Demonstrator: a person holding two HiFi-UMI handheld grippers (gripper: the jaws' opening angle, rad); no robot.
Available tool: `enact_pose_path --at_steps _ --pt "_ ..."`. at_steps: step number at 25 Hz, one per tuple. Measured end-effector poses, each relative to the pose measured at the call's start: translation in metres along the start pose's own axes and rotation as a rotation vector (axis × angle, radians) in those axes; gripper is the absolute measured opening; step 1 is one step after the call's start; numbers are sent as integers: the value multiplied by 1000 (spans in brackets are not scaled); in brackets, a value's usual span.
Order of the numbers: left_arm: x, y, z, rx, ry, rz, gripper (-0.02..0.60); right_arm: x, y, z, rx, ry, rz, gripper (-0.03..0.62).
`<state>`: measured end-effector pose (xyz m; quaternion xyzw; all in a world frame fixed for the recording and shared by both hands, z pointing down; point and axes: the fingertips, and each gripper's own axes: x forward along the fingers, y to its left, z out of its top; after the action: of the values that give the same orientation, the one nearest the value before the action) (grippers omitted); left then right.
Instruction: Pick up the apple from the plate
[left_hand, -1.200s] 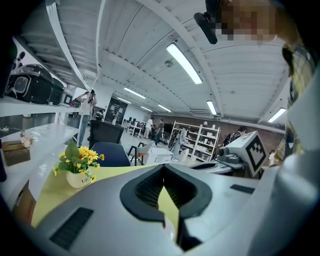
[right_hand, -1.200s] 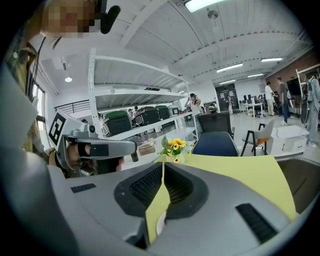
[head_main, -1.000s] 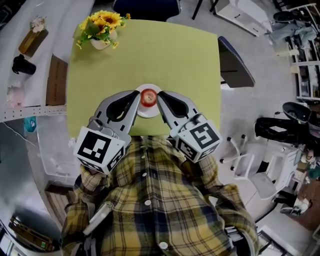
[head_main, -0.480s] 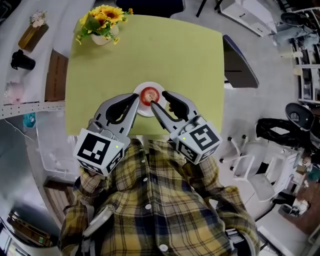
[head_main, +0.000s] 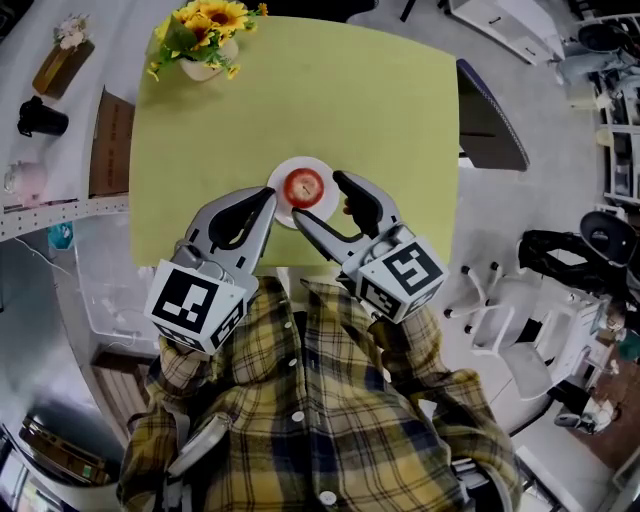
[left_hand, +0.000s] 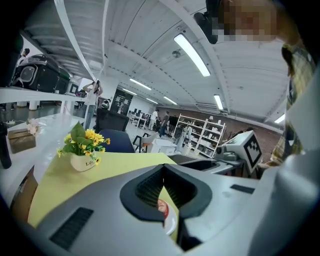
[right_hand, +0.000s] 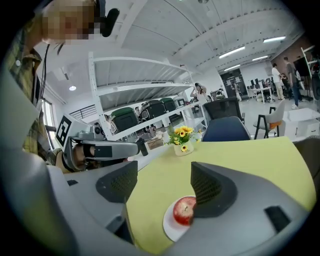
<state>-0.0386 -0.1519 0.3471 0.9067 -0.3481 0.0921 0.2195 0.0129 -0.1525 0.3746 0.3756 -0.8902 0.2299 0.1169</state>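
A red apple (head_main: 303, 186) sits on a small white plate (head_main: 279, 178) near the front of the yellow-green table (head_main: 380, 110). My right gripper (head_main: 318, 199) is just short of the plate, and its jaws are opening. One finger reaches past the apple's right side and the other lies at the plate's near edge. Its own view shows the apple (right_hand: 184, 210) low between the pads, apart from the left one and partly behind the right pad (right_hand: 210, 187). My left gripper (head_main: 268, 196) is shut and empty, its tip at the plate's left edge. The apple (left_hand: 163, 207) peeks out below its closed jaws.
A white pot of sunflowers (head_main: 205, 50) stands at the table's far left corner. A dark chair (head_main: 490, 105) is pushed against the table's right side. On the left, a white side bench holds a black mug (head_main: 40, 118). Shelves and office clutter lie to the right.
The right gripper's jaws have opened from shut to wide. Both grippers have sunk a little toward the plate. The left gripper stays shut.
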Motion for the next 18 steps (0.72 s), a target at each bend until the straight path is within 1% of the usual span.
enact_pose_path --at_steps 3,6,11,18 --pt "3 1 -4 -1 11 -1 8 2 -2 -3 -5 6 3 344" --pt "7 3 -8 -8 23 -2 8 6 -6 -13 -29 34 -4 367" --pt "14 8 -16 -6 44 3 8 15 -16 -33 -54 79 -17 390" --pt "20 21 -27 -14 65 35 8 32 -32 -70 -67 161 -43 394"
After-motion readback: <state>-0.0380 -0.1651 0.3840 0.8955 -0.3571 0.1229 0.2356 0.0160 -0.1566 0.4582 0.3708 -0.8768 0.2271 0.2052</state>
